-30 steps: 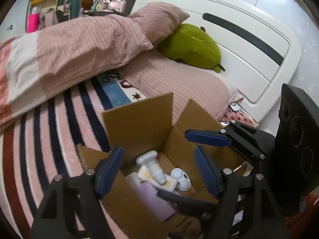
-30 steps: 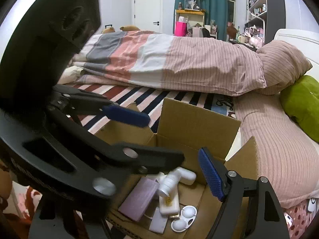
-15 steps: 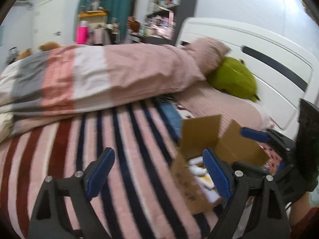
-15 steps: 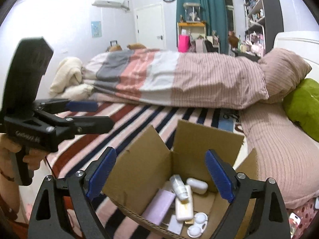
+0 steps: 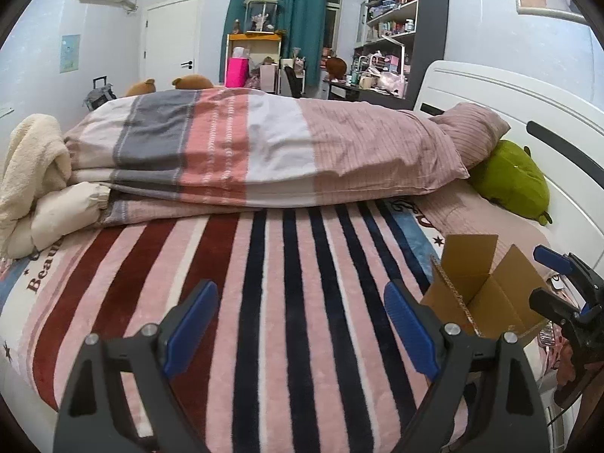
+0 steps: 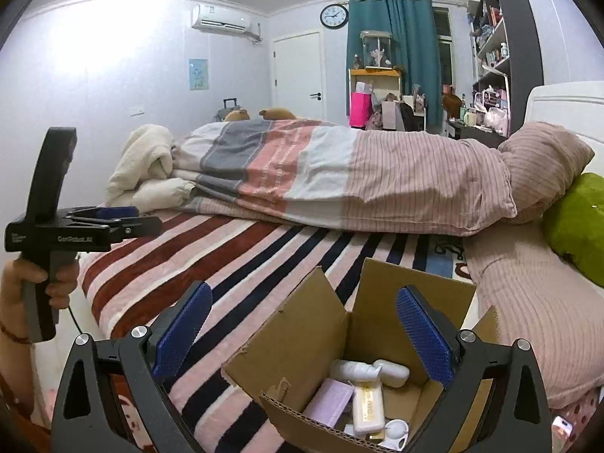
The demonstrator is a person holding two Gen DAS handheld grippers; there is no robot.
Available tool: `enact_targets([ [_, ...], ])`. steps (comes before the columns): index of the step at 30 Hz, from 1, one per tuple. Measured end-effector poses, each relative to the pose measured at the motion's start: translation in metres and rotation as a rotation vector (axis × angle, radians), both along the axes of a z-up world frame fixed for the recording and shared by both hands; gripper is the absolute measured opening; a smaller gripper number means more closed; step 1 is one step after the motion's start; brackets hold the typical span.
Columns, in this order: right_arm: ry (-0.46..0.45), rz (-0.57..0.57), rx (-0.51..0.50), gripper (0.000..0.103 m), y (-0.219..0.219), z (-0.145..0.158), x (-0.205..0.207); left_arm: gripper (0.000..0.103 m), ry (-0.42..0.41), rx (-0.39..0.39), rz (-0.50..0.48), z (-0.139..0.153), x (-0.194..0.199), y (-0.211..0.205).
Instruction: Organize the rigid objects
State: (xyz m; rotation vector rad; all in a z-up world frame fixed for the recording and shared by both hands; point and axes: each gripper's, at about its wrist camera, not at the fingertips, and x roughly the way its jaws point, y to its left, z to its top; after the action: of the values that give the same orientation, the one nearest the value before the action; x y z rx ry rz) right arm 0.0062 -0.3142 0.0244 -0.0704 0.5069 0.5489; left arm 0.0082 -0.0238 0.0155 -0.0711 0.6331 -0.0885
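Cardboard box (image 6: 351, 343) sits open on the striped bed blanket (image 5: 271, 302), directly below the empty, spread-wide right tool (image 6: 302, 336). Left of the box, the left tool (image 5: 298, 321) hovers open-jawed, holding nothing. Inside lie white bottles (image 6: 372, 372) and a lilac case (image 6: 330, 402).

place: home bedroom | evidence: bed (image 5: 264, 302), duvet (image 5: 264, 151), pillow (image 6: 543, 166)

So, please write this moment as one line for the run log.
left gripper: open, empty, over striped blanket | right gripper: open, empty, above cardboard box | box: flaps open, white bottle and purple case inside
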Motion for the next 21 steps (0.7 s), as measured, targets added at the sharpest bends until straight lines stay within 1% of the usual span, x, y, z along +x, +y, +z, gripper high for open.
enact_targets([
  [21, 0.024, -0.032, 0.019, 0.098, 0.0034, -0.0025, -0.0001, 0.088, 0.000, 0.023, 0.012, -0.0008, -0.0008, 0.0055],
])
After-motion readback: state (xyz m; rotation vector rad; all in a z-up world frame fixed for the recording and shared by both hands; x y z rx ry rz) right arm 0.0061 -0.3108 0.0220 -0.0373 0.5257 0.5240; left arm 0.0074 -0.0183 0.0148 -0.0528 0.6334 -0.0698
